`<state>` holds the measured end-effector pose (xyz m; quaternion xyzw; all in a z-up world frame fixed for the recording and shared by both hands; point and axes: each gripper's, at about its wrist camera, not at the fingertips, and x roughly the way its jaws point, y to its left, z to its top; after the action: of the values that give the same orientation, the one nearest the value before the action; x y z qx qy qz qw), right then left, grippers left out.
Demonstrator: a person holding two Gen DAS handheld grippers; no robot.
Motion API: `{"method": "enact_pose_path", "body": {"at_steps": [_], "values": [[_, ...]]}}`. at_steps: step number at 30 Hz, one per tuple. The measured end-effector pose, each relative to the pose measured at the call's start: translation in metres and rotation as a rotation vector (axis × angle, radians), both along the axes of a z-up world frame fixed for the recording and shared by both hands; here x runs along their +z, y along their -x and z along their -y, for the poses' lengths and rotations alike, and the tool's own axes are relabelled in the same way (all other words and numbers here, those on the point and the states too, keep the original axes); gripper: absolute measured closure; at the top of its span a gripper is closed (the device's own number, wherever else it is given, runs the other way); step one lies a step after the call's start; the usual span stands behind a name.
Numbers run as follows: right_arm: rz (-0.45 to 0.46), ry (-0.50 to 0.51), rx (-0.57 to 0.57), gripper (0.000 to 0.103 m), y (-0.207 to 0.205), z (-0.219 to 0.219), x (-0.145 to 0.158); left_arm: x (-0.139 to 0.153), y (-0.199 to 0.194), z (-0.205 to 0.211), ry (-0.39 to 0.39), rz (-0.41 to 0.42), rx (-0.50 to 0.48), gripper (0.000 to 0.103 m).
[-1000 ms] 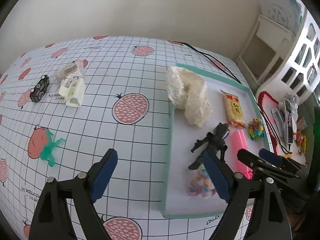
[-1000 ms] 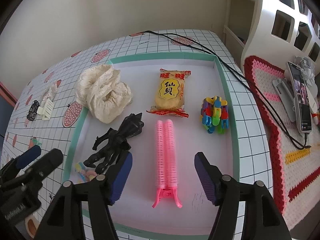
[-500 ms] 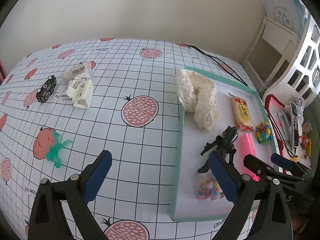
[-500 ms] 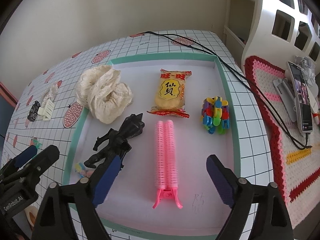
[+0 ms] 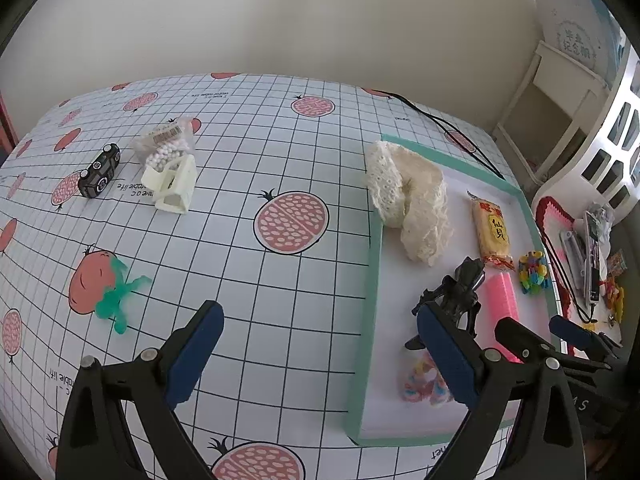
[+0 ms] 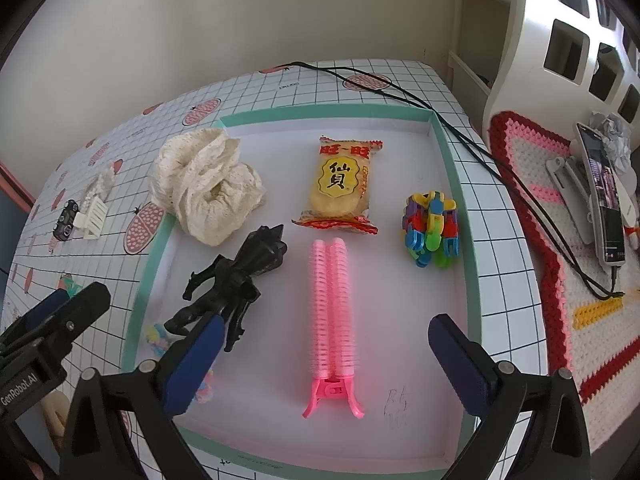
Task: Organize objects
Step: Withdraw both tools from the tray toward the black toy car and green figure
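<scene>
The right gripper (image 6: 326, 360) has just been opening; its fingers (image 6: 192, 364) now stand wide, clear of the pink hair-roller clip (image 6: 331, 312) lying between them on the tray (image 6: 452, 168), no longer close about it. The clip has not shifted. The left gripper (image 5: 320, 354) is also wide and empty, spread a little further than before, over the tabletop (image 5: 280, 152) at the tray's left rim. The black toy figure (image 6: 236, 280), lace cloth (image 6: 204, 190), rice-cracker packet (image 6: 340, 184) and coloured link toy (image 6: 432, 228) lie unchanged in the tray.
</scene>
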<state>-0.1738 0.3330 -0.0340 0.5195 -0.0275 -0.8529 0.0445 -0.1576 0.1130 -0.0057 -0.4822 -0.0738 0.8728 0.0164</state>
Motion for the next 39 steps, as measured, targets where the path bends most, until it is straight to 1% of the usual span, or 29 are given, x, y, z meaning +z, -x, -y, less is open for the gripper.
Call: {"method": "enact_pose_path", "body": {"at_steps": [7, 11, 14, 17, 20, 22, 25, 32, 35, 39], "values": [[-0.002, 0.002, 0.001, 0.0, 0.0, -0.001, 0.001, 0.004, 0.0, 0.005, 0.011, -0.02, 0.017, 0.005], [-0.012, -0.006, -0.003, 0.0, 0.0, 0.001, 0.003, 0.01, 0.0, 0.016, -0.005, -0.044, 0.043, 0.005], [-0.063, -0.011, -0.016, 0.0, -0.002, 0.004, 0.014, 0.017, -0.001, 0.026, -0.014, -0.074, 0.075, 0.005], [-0.123, 0.024, -0.026, 0.0, -0.004, 0.008, 0.028, 0.026, -0.002, 0.042, -0.022, -0.108, 0.108, 0.005], [-0.186, 0.056, -0.034, 0.0, -0.005, 0.018, 0.042, 0.031, -0.004, 0.059, 0.001, -0.134, 0.134, 0.005], [-0.22, 0.064, -0.032, 0.0, -0.006, 0.028, 0.048, 0.033, -0.004, 0.074, 0.02, -0.145, 0.149, 0.005], [-0.243, 0.07, -0.019, 0.0, -0.006, 0.047, 0.053, 0.033, -0.006, 0.1, 0.041, -0.148, 0.187, 0.005], [-0.253, 0.109, 0.012, 0.0, -0.003, 0.1, 0.056, 0.027, -0.013, 0.174, 0.025, -0.129, 0.324, 0.005], [-0.254, 0.125, 0.043, 0.0, -0.005, 0.128, 0.055, 0.021, -0.016, 0.204, 0.018, -0.114, 0.379, 0.005], [-0.235, 0.135, 0.094, 0.0, -0.01, 0.166, 0.046, 0.013, -0.022, 0.23, 0.02, -0.099, 0.42, 0.005]]}}
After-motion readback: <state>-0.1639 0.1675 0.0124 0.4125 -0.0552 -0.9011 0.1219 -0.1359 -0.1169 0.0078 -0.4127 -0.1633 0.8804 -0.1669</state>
